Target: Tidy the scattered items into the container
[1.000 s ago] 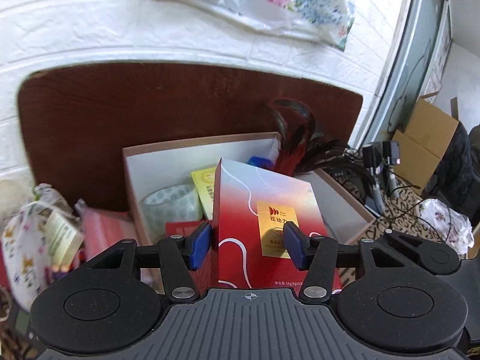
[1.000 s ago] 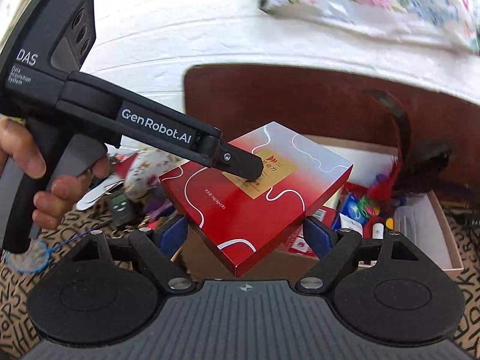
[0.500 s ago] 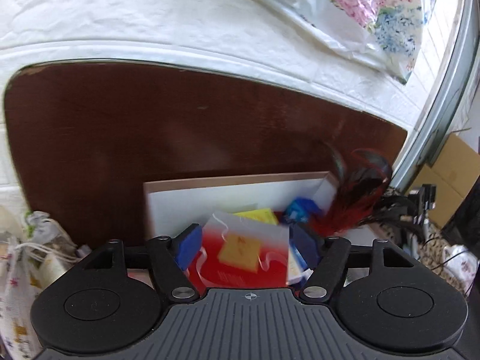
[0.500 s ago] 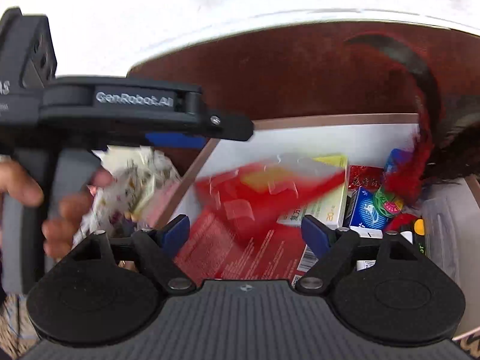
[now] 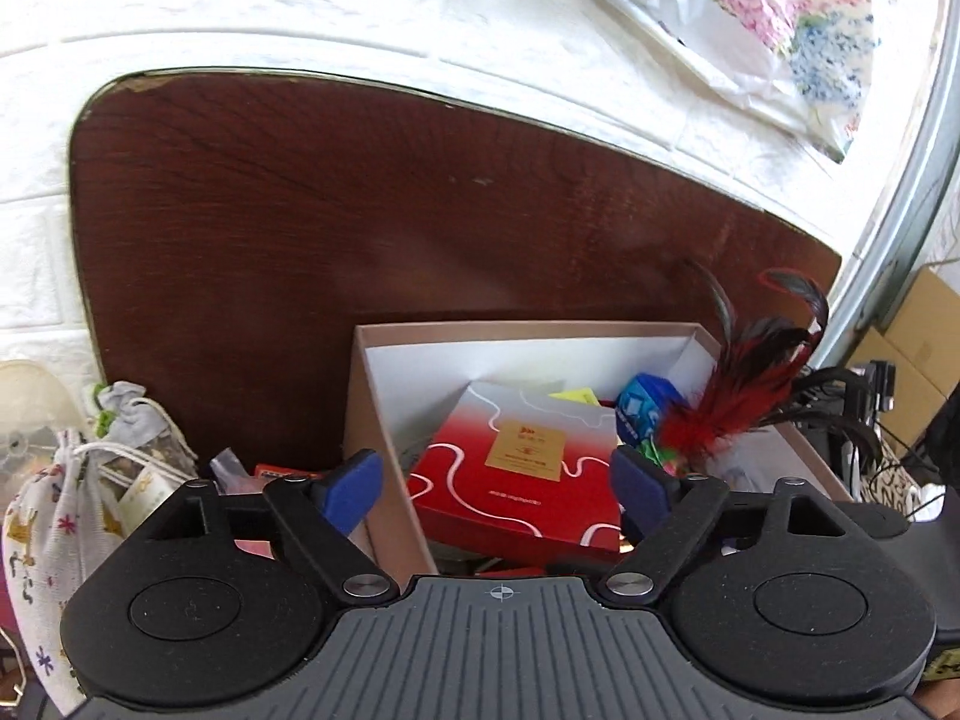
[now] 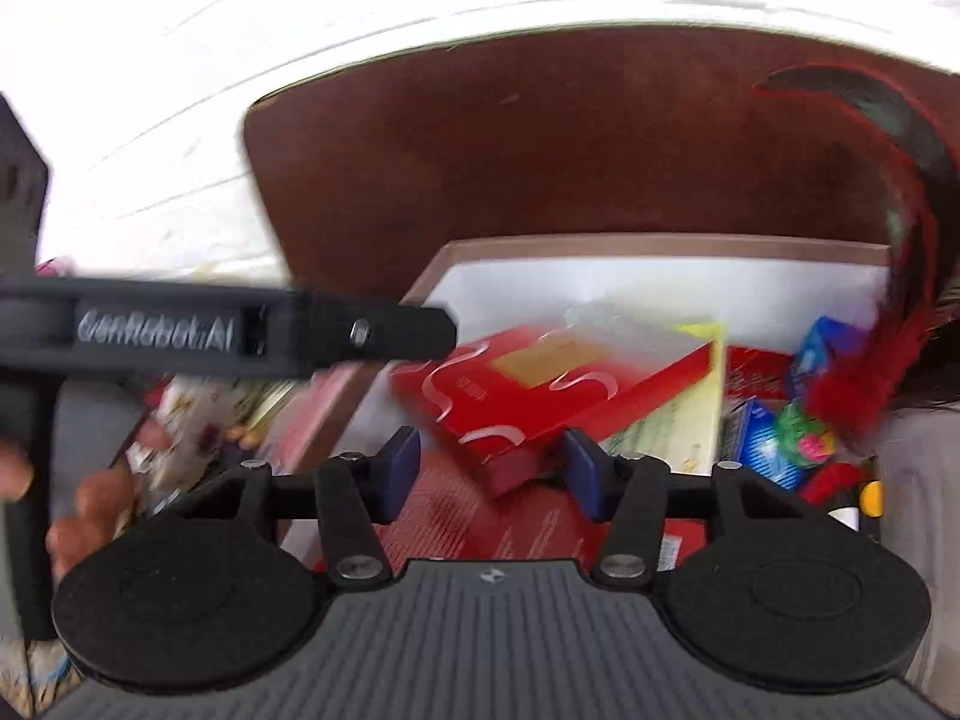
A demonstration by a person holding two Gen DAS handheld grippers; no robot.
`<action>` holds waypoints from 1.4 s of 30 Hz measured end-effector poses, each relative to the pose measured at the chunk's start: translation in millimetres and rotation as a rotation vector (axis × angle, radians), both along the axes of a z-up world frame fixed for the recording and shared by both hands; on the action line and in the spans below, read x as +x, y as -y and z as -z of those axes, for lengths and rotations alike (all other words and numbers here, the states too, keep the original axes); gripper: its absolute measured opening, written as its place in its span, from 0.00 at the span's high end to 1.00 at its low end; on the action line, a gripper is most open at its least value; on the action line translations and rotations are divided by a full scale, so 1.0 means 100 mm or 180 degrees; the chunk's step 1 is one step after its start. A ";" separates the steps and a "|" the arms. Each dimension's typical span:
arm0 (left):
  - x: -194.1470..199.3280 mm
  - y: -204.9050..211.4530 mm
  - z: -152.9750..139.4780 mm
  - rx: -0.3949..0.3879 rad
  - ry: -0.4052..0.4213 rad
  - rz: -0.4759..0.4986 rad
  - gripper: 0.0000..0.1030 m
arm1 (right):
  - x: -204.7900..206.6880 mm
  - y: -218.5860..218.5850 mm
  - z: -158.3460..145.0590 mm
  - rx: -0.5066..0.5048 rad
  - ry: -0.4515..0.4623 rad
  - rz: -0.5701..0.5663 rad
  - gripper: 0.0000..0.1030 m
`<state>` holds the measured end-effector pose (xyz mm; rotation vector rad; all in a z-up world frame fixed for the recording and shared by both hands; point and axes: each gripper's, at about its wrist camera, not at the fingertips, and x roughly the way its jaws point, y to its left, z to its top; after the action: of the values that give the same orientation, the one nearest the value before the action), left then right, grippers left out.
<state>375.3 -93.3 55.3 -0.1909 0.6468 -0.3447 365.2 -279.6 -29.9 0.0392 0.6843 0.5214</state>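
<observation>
Left tool point(image 5: 497, 483) spread wide, pinching nothing; right tool point(image 6: 491, 468) likewise spread, empty. Red gift box point(image 5: 519, 468) lying tilted inside the cardboard container point(image 5: 360, 420), just ahead of both tools. Looks light, stiff, glossy, probably slippery: best pinched across opposite thin edges. Feather toy point(image 5: 726, 402) beyond right pad: soft, wispy.

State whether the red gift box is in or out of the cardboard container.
In. The red gift box lies tilted inside the cardboard container, resting on other items, clear of the open left gripper.
</observation>
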 end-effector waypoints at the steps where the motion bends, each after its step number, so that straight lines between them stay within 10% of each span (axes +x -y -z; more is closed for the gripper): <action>1: 0.00 -0.02 0.00 -0.0013 -0.0008 -0.0004 0.12 | -0.04 0.01 -0.01 0.0003 -0.0009 -0.0136 0.43; 11: -0.04 0.01 0.05 -0.0084 -0.0237 0.0109 0.12 | -0.36 -0.09 -0.07 -0.0086 0.0174 -0.0691 0.55; 17: -0.05 0.12 0.06 0.0048 -0.0294 0.0235 0.10 | -0.22 -0.08 0.02 -0.0302 0.0236 -0.0315 0.71; 20: -0.03 0.06 0.09 -0.0040 -0.0328 0.0172 0.10 | -0.08 0.03 0.06 -0.0339 0.0237 0.0200 0.62; 24: -0.05 0.05 0.11 0.0069 -0.0301 0.0157 0.10 | -0.20 0.09 0.03 -0.0260 0.0230 -0.0100 0.62; 35: -0.64 0.16 -0.02 0.0338 0.0023 0.0261 0.04 | -0.69 -0.07 -0.13 -0.0510 0.0548 -0.0136 0.08; 42: -1.47 0.02 -0.01 0.0245 0.0242 0.0198 0.00 | -1.27 -0.12 -0.24 -0.0470 0.0768 -0.0225 0.01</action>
<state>228.4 -95.7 55.9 -0.0840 0.5906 -0.3846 238.0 -267.2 -6.4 -0.1843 0.4876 0.5321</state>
